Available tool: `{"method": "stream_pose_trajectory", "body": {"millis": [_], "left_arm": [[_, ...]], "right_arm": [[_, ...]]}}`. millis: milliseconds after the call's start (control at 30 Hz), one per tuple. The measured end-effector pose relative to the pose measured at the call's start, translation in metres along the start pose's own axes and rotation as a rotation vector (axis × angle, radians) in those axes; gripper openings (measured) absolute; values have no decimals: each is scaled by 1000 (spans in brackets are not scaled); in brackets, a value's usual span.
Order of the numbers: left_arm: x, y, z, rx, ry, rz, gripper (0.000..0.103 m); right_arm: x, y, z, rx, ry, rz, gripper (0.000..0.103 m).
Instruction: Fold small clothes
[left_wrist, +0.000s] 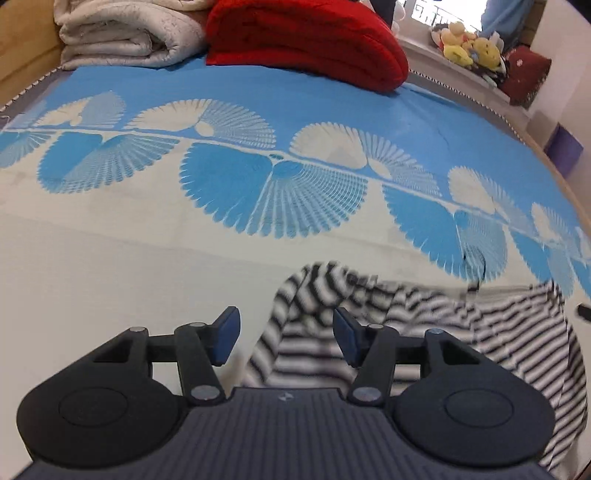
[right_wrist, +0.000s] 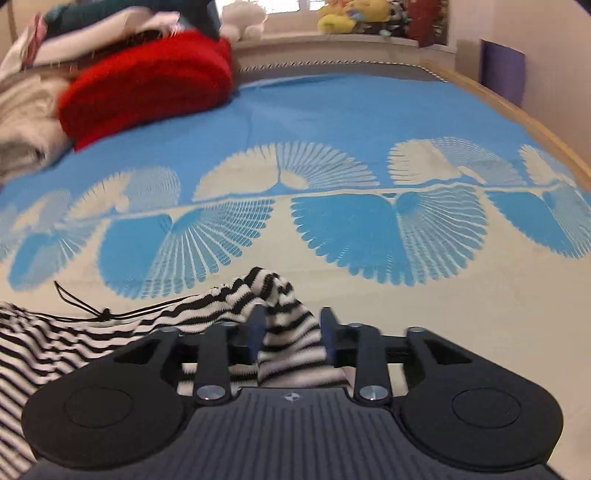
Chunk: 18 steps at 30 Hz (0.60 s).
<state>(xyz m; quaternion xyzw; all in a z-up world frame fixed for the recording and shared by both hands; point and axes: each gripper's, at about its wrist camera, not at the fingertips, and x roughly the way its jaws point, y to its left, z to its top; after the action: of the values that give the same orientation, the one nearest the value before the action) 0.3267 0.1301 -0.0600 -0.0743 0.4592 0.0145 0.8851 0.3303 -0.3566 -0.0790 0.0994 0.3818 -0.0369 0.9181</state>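
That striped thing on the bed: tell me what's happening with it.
A person is folding a small black-and-white striped garment on a bed with a blue and cream bedspread, a handheld gripper in each hand. The left gripper is open, with the cloth lying beneath it and not pinched. The right gripper has a bunched fold of the garment between its parted fingers; the pads do not look pressed on it. A red blanket sits behind.

**Striped cloth between parted claw fingers**

The right claw (right_wrist: 293, 334) has its blue pads apart, and a bunched fold of the black-and-white striped garment (right_wrist: 284, 328) sits between them, trailing off to the claw's left with a thin black cord (right_wrist: 79, 304). Ahead lies the blue-and-cream bedspread (right_wrist: 332, 122); far left ahead, a red blanket (right_wrist: 147, 85).
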Motion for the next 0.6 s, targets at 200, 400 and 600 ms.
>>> {"method": "stream_pose_trajectory", "body": {"millis": [200,400,600], "left_arm": [[-22,26,-36,27,82,-28,51],[-18,43,-79,61,278,-161,47],[-11,26,-110,218,392,-124,46]], "right_arm": [[-54,-42,-41,73,40,37,40],[-56,-52,-85,-9,269,65,40],[-44,-46,-101,-85,344,72,42]]}}
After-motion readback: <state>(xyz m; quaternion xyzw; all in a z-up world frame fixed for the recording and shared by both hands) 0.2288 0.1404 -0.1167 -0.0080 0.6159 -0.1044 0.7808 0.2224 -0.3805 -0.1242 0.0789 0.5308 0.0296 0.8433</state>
